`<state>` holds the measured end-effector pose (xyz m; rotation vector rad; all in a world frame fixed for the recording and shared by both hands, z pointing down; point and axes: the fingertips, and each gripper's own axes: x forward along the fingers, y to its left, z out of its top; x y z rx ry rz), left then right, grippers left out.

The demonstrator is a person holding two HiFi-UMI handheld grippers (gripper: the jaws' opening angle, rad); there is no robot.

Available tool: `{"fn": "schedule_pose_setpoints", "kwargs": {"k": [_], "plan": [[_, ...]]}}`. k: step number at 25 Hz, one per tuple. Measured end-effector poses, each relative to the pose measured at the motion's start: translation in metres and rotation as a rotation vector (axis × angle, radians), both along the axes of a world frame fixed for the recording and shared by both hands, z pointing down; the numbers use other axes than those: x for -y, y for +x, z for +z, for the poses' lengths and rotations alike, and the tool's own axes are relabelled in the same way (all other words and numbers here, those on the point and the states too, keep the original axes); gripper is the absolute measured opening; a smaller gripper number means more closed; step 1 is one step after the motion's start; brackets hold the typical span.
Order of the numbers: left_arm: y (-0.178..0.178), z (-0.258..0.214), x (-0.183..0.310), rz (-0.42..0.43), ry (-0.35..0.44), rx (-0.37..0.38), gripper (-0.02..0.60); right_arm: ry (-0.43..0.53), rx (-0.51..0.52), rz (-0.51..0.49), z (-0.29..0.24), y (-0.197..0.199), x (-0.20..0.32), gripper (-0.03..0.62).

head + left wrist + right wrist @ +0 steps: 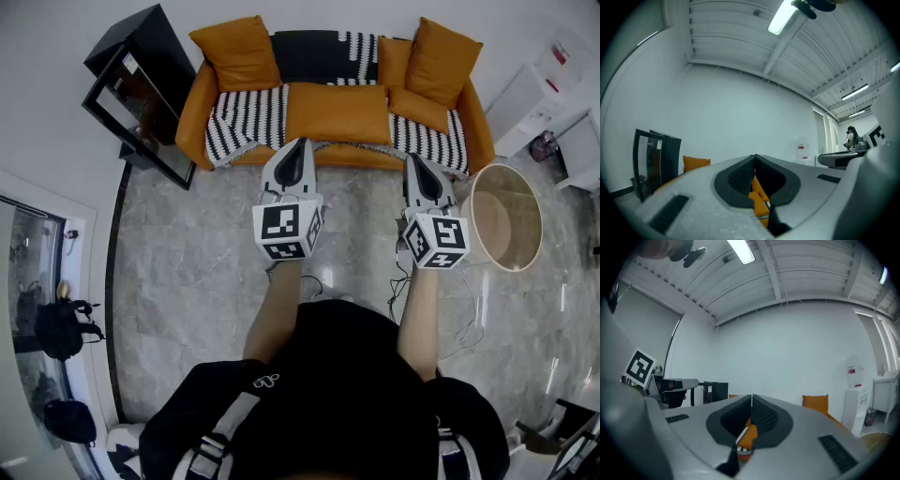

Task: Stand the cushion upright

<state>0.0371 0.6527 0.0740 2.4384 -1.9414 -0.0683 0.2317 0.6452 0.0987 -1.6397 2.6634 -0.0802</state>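
An orange sofa point(192, 108) with a black-and-white striped throw stands against the far wall. One large orange cushion point(337, 112) lies flat on the middle of the seat. A smaller one point(419, 108) lies flat to its right. Two more lean upright at the back left point(242, 52) and back right point(441, 58). My left gripper point(301, 142) and right gripper point(414, 157) are held level in front of the seat edge, short of the cushions. Both are shut with nothing between the jaws, as the left gripper view point(754, 158) and the right gripper view point(751, 397) show.
A black cabinet point(141, 94) with a glass door stands left of the sofa. A round wooden side table point(506, 217) sits right of my right gripper. White appliances point(553, 84) fill the far right corner. Cables point(469, 328) lie on the marble floor, and dark bags point(58, 328) sit at the left.
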Motion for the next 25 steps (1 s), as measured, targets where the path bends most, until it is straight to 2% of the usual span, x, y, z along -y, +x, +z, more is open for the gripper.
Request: {"fn": "schedule_pose_setpoints", "kwargs": {"k": [7,11,20,25], "plan": [[-0.012,0.0,-0.003,0.01,-0.001,-0.006,0.006,0.022,0.052,0.053,-0.006,-0.001,-0.001,0.014],[-0.029,0.001,-0.002,-0.002,-0.004,-0.022,0.006,0.039,0.06,0.054,-0.007,-0.011,-0.006,0.014],[-0.04,0.005,0.0,0.002,-0.012,-0.011,0.006,0.045,0.088,0.05,-0.01,-0.014,-0.005,0.014],[-0.039,0.019,0.011,0.023,-0.018,0.039,0.006,0.073,0.091,0.076,0.0,-0.009,-0.003,0.014]]}}
